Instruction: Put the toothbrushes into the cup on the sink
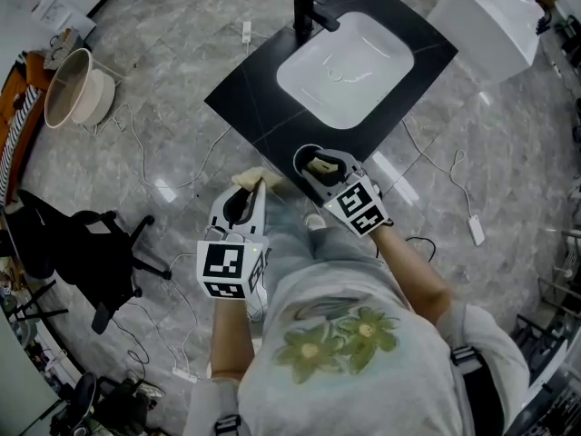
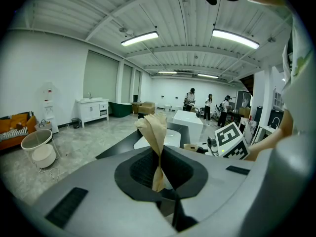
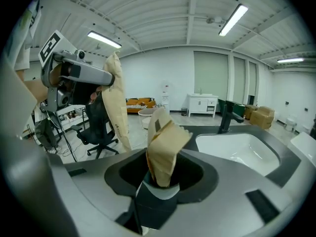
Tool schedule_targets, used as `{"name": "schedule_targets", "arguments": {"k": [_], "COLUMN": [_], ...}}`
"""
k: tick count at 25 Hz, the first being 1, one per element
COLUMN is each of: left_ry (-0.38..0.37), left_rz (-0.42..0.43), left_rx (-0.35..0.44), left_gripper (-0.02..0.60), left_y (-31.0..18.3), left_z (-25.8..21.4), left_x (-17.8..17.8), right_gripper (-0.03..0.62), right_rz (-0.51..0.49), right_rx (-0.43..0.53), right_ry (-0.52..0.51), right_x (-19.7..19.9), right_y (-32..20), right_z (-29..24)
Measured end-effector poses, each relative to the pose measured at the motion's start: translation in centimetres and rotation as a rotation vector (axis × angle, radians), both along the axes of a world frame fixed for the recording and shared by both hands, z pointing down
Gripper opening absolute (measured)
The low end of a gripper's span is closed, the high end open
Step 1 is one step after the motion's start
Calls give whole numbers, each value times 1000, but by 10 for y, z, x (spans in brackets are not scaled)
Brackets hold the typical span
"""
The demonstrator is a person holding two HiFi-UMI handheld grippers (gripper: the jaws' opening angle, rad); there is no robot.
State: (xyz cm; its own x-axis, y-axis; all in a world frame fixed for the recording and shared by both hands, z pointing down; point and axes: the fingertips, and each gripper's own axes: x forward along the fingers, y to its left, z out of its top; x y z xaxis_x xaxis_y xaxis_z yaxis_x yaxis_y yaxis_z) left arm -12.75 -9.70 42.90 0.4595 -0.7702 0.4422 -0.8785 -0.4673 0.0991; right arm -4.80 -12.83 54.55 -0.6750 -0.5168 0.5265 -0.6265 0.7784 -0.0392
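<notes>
A pale shirt [image 1: 336,334] with a flower print is seen nearest, and a gripper is held out from it in each hand. The left gripper [image 1: 247,198] is kept over the marble floor [image 1: 182,153], short of the sink [image 1: 263,107]. Its jaws are pressed together on the left packet [image 1: 254,178], a long tan paper wrapper squeezed thin and twisted where it is pinched [image 2: 154,132]. What is inside cannot be told. To its right and a little farther, the right gripper [image 1: 316,157] is held at the near edge of the sink's black top. Its jaws are spread, and the right packet [image 1: 322,165], a shorter crumpled tan wrapper, stands loosely between them [image 3: 163,147]. In the right gripper view the left packet [image 3: 116,98] is seen hanging upright to the left, apart from the right packet. Beyond the grippers a white basin [image 1: 345,62] is set into the sink, with a black faucet [image 1: 313,9] at its far edge. On the floor to the left a black chair [image 1: 91,252] is placed near, and a beige tub [image 1: 73,89] farther off. White cables [image 1: 136,143] are trailed across the floor. At the far right a white box [image 1: 490,21] is seen.
</notes>
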Motion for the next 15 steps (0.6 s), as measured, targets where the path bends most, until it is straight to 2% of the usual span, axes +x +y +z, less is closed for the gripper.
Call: {"name": "schedule_targets", "arguments": {"k": [6, 15], "left_ry": [8, 11], "left_rz": [5, 11], "left_rx": [17, 52], "left_gripper": [35, 35], "left_y": [-4, -13], "left_z": [-7, -23], "left_x": [3, 8], "right_gripper": [152, 152], "right_rz": [30, 146], "right_rx": [51, 175], "right_ry": [-21, -272], "right_x": [9, 38], "right_y": [-1, -12], "right_z": [-19, -104]}}
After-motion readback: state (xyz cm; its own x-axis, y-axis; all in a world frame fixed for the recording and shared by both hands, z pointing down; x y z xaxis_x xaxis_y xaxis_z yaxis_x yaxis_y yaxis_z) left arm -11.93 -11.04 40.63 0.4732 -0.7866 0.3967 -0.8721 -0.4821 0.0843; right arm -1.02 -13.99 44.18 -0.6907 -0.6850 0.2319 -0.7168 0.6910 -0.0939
